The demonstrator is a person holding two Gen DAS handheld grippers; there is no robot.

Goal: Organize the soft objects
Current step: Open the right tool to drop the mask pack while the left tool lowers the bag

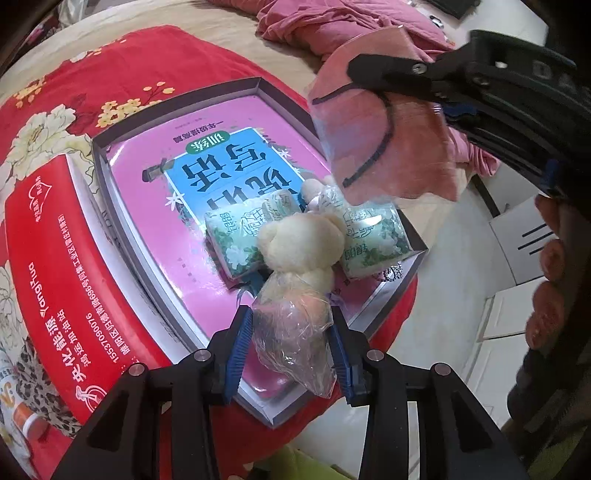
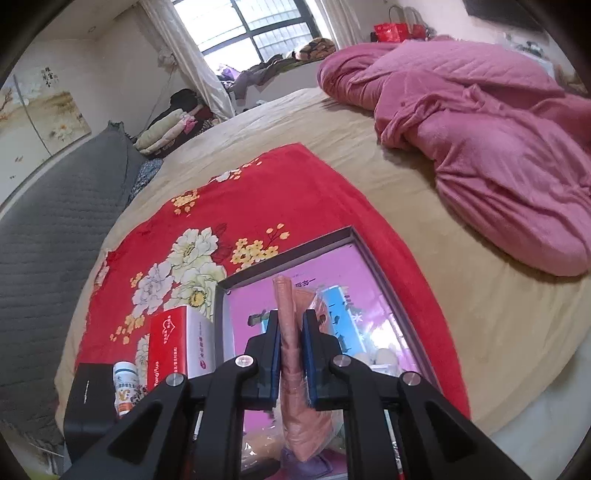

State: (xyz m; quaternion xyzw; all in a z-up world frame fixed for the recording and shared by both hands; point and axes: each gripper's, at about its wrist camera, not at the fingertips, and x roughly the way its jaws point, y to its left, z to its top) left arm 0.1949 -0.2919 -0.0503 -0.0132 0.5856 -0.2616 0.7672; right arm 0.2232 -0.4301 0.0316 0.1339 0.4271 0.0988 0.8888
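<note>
Here the left gripper [image 1: 291, 354] clasped a bagged cream plush bear [image 1: 299, 251], its long axis toward 12 o'clock over the shallow box [image 1: 110, 177]. At 1 o'clock, the right gripper [image 2: 291, 354] pinched a bagged pink cloth [image 1: 388, 147] above it.

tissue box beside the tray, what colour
Red with white lettering on the tissue box; left wrist view shows it best.

Home bedroom, as we read it: bed [image 2: 424, 236] with tan sheet, pink quilt [image 2: 480, 122], red floral blanket [image 2: 258, 192]; curtained window [image 2: 266, 26]; folded clothes [image 2: 170, 129] piled by the wall.
</note>
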